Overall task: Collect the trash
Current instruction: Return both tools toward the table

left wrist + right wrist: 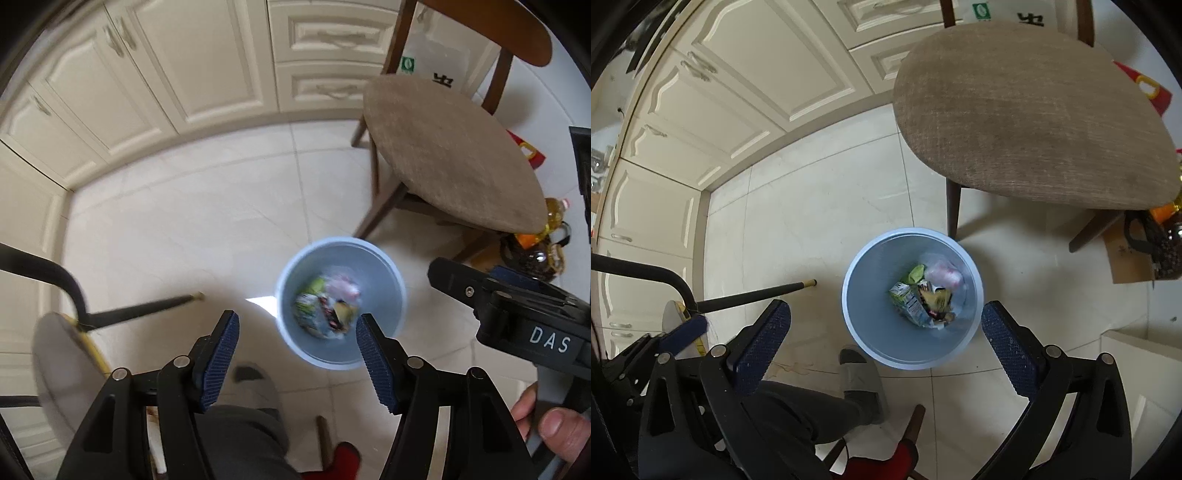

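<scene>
Tools first: I am holding the left tool [297, 339] and the right tool [886, 325] pointing steeply down over the floor, and both are standing released, blue pads spread with nothing between them. Just beyond the fingertips I am seeing the pale blue bin [975, 295] standing upright on the tiled floor [812, 206], and the trash [925, 295], a heap of crumpled wrappers, a small carton and a pinkish bag, is lying at its bottom, so this load is looking delivered to me. Outward from there, a wooden chair [1027, 110] with a padded seat is overhanging the far side, cream cabinets [746, 66] are lining the wall, and my slippered foot [860, 380] is planted right beside the bin's near wall. That foot is worrying me: shifting my weight or lifting away carelessly could be nudging the light bin and tipping it, and the chair leg touching or nearly touching the far rim is leaving little room to move it. The two tools are also hanging close together, so turning either one could be knocking them. The left view is showing the right tool's body and my hand [554, 424] gripping it, though blurred; the right view is giving the sharper look at the contents and a cardboard box [1126, 258] under the chair.
</scene>
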Tool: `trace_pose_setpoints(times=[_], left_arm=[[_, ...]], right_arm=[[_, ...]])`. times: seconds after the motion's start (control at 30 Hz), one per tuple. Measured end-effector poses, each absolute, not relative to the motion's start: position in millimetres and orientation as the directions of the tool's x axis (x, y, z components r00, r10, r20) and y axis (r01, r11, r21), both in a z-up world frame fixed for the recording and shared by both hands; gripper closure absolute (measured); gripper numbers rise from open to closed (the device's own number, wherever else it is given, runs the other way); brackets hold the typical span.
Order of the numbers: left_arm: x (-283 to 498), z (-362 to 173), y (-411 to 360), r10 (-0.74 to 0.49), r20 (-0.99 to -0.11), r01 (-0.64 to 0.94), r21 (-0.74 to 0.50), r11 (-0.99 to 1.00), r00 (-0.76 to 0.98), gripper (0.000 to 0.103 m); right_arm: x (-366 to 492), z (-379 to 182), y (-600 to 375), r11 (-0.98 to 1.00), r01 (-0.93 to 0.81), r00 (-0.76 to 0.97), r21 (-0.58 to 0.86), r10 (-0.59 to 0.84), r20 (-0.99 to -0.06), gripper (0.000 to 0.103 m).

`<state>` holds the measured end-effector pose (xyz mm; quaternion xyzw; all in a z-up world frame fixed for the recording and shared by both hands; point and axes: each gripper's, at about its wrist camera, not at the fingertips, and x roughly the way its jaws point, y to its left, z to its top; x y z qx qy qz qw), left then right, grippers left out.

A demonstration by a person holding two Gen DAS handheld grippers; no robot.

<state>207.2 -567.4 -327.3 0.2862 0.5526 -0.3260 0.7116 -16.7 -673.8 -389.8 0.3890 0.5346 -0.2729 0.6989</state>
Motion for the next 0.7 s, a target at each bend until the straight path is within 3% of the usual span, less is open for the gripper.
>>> trace_pose_setpoints(times=[0.13, 0.4, 0.7], left_arm=[[188.5, -300.5, -553.0, -0.158, -0.956, 0.770, 0.095, 0.631, 0.248, 0.032], [152.8, -234.1, -503.0, -0.254, -0.926, 0.766, 0.055, 0.641, 0.279, 0.031], [131.9, -142.0, -388.3, -0.374, -0.855, 0.710, -0.009, 0.704, 0.360, 0.031]], right_arm=[[-16.1, -376.4, -670.6, 0.540, 0.799, 0.293, 0.263, 0.033, -0.956, 0.000], [-11.6, -320.6, -645.4, 0.555, 0.771, 0.379, 0.314, -0.003, -0.925, 0.000], [14.5, -231.2, -581.4, 0.661, 0.663, 0.508, 0.351, -0.052, -0.860, 0.000]])
